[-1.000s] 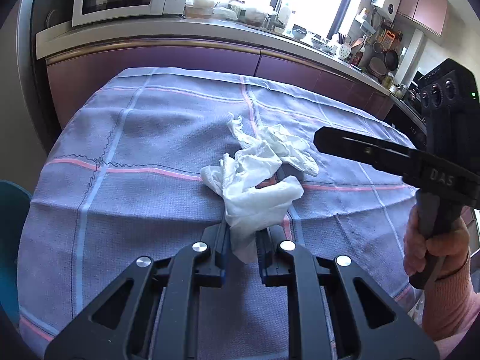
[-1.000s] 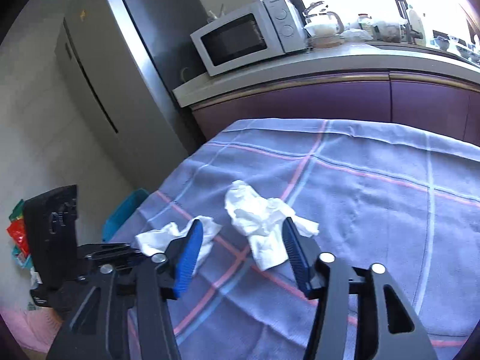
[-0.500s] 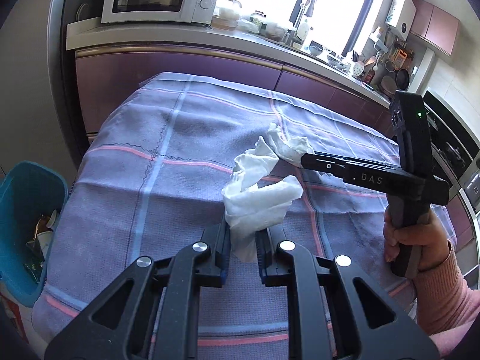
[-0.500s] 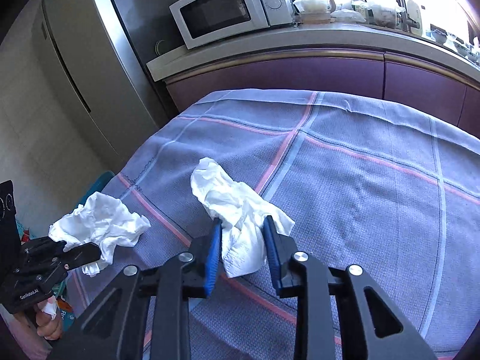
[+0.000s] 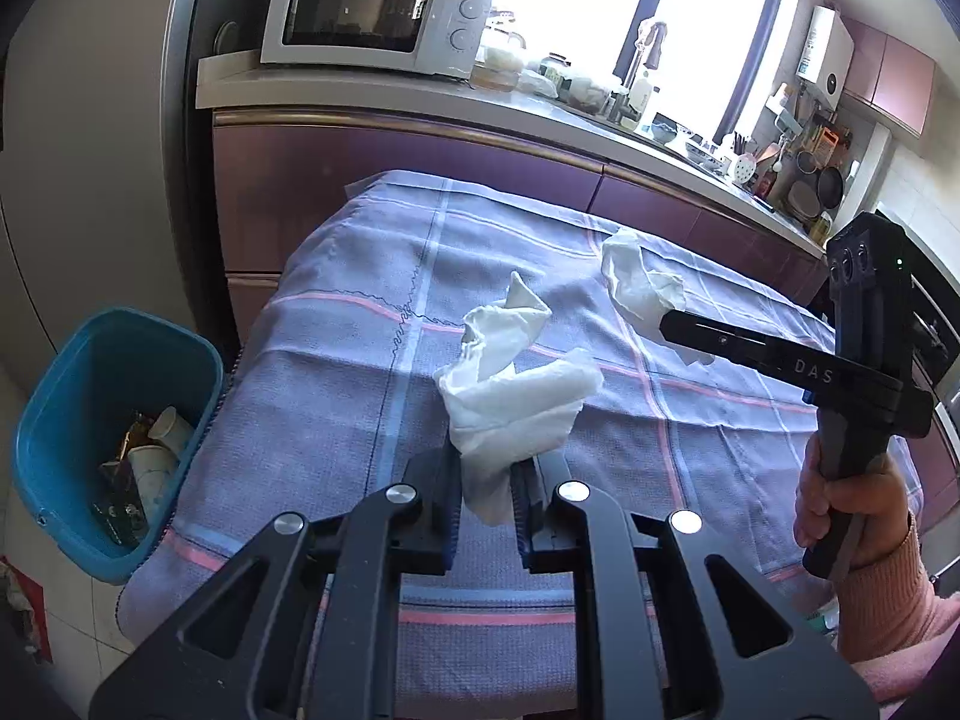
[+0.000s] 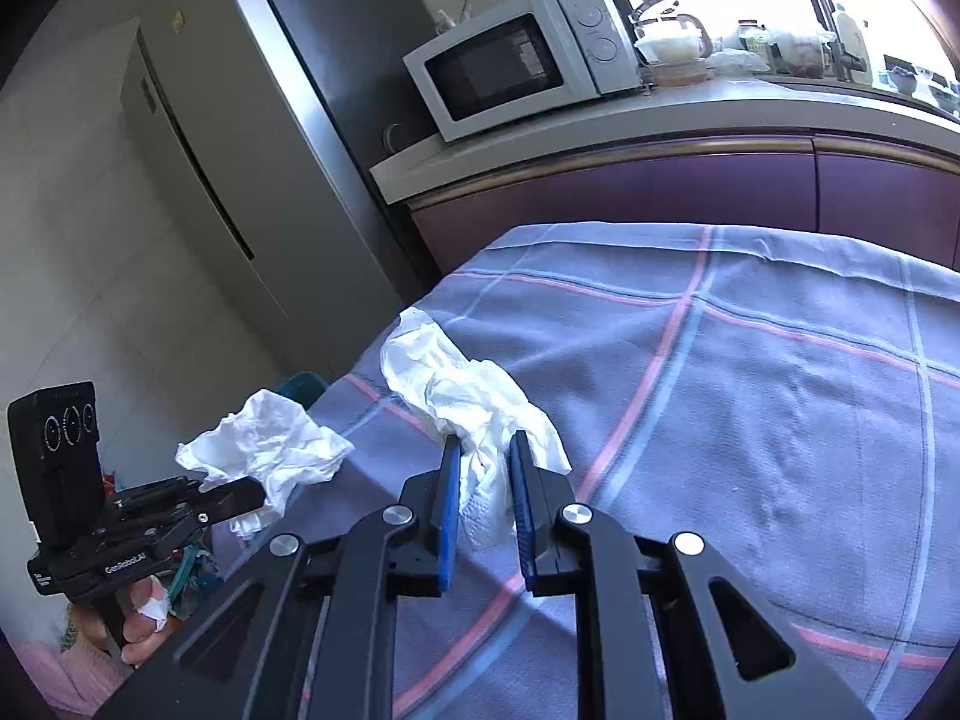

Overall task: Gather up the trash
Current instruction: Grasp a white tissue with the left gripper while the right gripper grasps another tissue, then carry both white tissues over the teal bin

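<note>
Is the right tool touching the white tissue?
Touching. In the right wrist view the right tool is closing with the white tissue bunched between its blue pads, which press against it.

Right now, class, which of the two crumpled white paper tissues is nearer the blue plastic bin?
The crumpled white paper tissue in the left gripper; the other sits farther from the blue plastic bin.

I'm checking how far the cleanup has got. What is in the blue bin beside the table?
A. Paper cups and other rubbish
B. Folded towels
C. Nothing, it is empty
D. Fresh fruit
A: in the left wrist view the blue bin beside the table holds white paper cups and other scraps, while both crumpled tissues are held in the grippers, not in it.
</note>
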{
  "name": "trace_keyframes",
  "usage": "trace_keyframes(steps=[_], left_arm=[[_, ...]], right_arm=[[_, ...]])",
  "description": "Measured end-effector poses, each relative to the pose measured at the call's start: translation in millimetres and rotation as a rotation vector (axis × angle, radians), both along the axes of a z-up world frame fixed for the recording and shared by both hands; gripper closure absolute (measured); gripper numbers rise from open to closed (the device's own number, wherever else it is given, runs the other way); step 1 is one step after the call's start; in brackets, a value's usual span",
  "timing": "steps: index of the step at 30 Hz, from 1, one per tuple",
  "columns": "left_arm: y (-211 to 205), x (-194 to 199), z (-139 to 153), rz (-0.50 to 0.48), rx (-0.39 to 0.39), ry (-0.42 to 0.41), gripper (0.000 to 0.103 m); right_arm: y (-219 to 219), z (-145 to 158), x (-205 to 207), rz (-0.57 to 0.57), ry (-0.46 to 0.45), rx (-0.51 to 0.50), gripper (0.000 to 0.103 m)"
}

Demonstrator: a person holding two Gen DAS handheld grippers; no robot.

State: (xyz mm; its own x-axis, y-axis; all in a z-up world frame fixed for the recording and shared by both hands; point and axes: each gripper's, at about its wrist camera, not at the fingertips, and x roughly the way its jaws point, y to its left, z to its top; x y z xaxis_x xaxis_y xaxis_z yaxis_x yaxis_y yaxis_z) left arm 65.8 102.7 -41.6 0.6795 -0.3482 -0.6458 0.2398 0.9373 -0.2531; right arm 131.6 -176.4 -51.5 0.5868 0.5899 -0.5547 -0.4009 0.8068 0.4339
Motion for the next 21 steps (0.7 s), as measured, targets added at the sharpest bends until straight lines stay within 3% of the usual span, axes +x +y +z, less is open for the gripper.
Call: trace_keyframes(steps=[21], left_arm=[[51.1,-30.2,15.3,0.101,0.009,-0.039,0.089]], right_arm=[[68.7,4.3,-20.6,0.154,0.012,0.066,0.088]])
